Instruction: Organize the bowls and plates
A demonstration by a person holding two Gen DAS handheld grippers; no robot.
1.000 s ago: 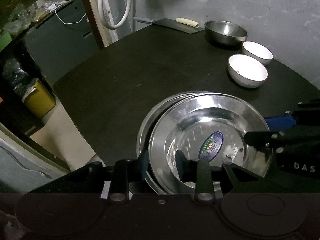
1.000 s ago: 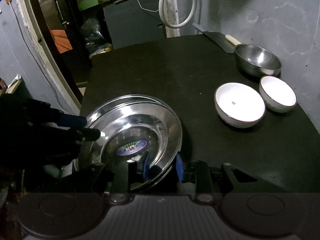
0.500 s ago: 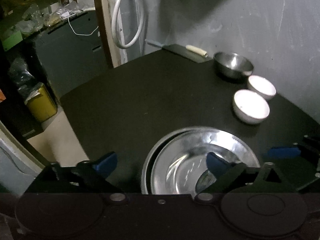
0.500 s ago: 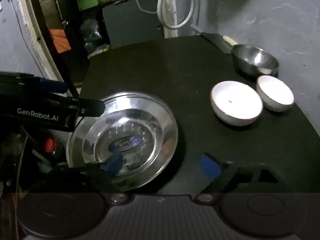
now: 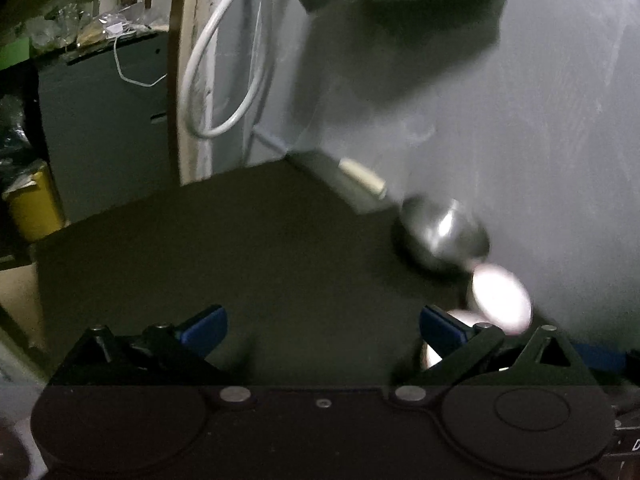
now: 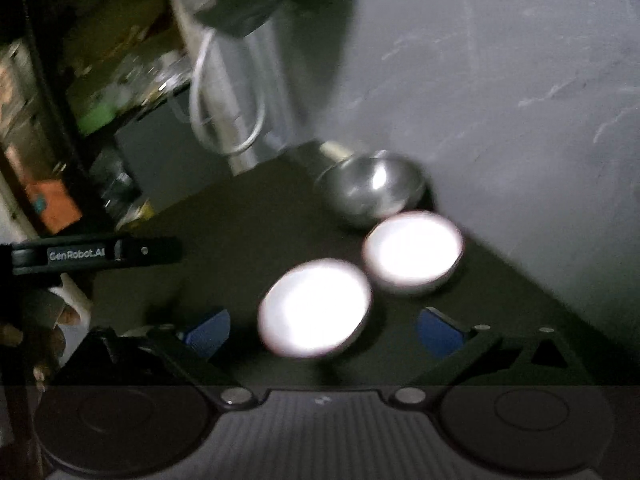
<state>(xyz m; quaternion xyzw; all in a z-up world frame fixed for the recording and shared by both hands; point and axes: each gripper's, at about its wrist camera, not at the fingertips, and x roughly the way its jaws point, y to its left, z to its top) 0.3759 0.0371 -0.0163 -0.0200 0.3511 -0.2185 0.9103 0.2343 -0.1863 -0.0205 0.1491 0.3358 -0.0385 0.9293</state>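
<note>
The left gripper (image 5: pixel 322 324) is open, with only bare black table (image 5: pixel 260 260) between its blue pads. To its right, by the wall, stand a steel bowl (image 5: pixel 444 236) and a blurred white bowl (image 5: pixel 500 298); another white bowl (image 5: pixel 460 316) peeks from behind the right finger. The right gripper (image 6: pixel 323 330) has its jaws opening wide and touches nothing. The near white bowl (image 6: pixel 316 308) lies ahead between its fingers. Beyond it are the far white bowl (image 6: pixel 412 252) and the steel bowl (image 6: pixel 372 186). The steel plates are out of both views.
A cleaver with a pale handle (image 5: pixel 360 178) lies at the table's back edge by the grey wall. A white hose (image 5: pixel 208 80) hangs on the door frame and a yellow bin (image 5: pixel 32 208) stands on the floor. The left gripper's black body (image 6: pixel 96 254) crosses the right view's left side.
Both grippers have let go of the steel plates' rims and opened wide. Both have drawn back and swung toward the bowls by the wall, so the plates have dropped out of view.
</note>
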